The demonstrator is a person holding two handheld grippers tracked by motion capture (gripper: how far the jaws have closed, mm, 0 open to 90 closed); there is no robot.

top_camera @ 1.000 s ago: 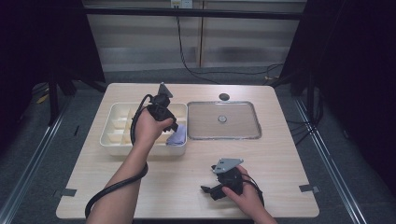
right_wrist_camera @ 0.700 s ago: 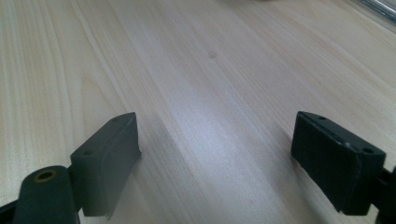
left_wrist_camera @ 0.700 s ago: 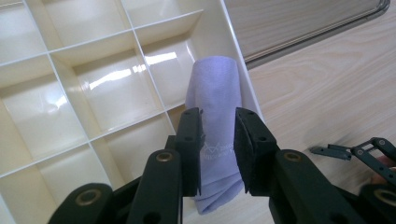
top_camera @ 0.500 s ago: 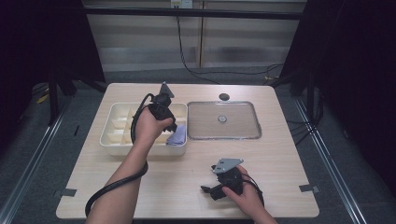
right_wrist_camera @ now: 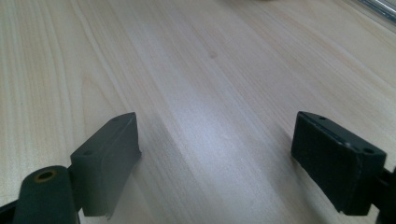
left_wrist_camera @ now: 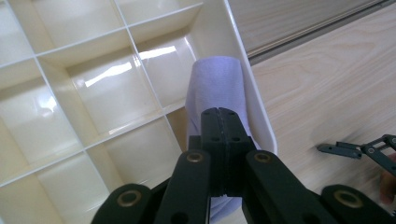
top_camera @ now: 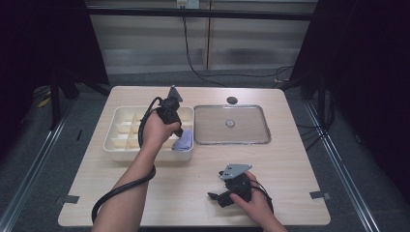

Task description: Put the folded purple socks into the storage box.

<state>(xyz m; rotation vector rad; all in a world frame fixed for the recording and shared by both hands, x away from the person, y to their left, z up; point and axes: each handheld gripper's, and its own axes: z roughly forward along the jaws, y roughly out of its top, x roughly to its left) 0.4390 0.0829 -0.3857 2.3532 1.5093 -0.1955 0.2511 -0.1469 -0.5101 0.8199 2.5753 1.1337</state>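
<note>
A cream divided organizer tray (top_camera: 121,142) sits left of centre on the table. A rolled lavender cloth (top_camera: 183,141) stands in its front right compartment against the outer wall (left_wrist_camera: 252,107). My left gripper (top_camera: 179,131) points down into that compartment. Its jaws are pressed together (left_wrist_camera: 219,112) on the cloth (left_wrist_camera: 215,79), which spreads out around the tips. My right gripper (top_camera: 215,195) rests low on the bare wood near the front edge, with its jaws wide apart (right_wrist_camera: 215,154) and nothing between them. It also appears at a distance (left_wrist_camera: 364,150) in the left gripper view.
A shallow metal tray (top_camera: 251,137) lies right of the organizer, with a small round piece (top_camera: 230,123) at its middle. A dark disc (top_camera: 232,100) sits on the table behind it. The left gripper's cable (top_camera: 121,191) loops along the forearm.
</note>
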